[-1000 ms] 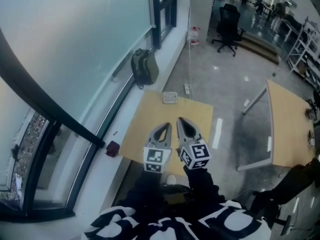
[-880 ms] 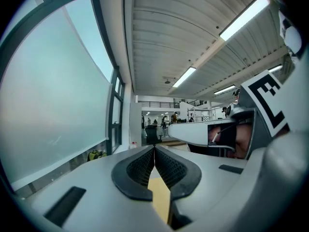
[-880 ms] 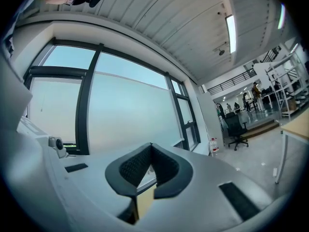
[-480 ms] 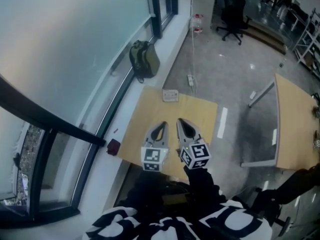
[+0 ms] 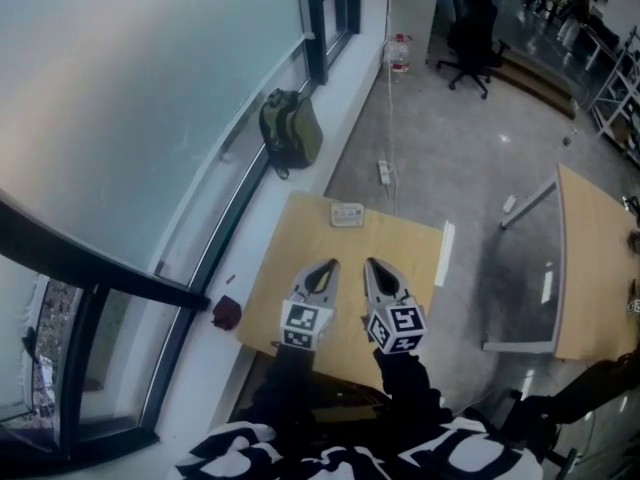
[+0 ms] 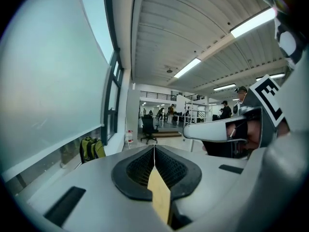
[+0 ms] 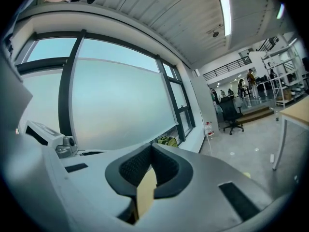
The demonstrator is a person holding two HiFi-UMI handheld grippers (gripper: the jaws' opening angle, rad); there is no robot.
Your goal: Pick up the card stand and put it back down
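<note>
— Nearest the camera?
— Dark sleeves (image 5: 405,383) at the bottom of the head view. Just beyond, left gripper (image 5: 322,271) and right gripper (image 5: 378,271) side by side over the near half of the wooden table (image 5: 415,263).

— Holding anything?
— Nothing. Plain in each gripper view: both pairs of jaws pressed fully together, tips meeting, no object between the black pads.

— And the card stand?
— Visible only from the head view. Card stand (image 5: 347,214), small and pale, resting at the table's far edge, well apart from both grippers. Gripper views tilted upward instead, toward ceiling lights and window glass.

— Farther off?
— Green backpack (image 5: 290,133) against the window wall, caught in all three views. Past that, a water bottle (image 5: 398,53) and a black office chair (image 5: 470,28) on the grey floor. Distant standing people only in the gripper views. Right gripper alongside only in the left gripper view.
</note>
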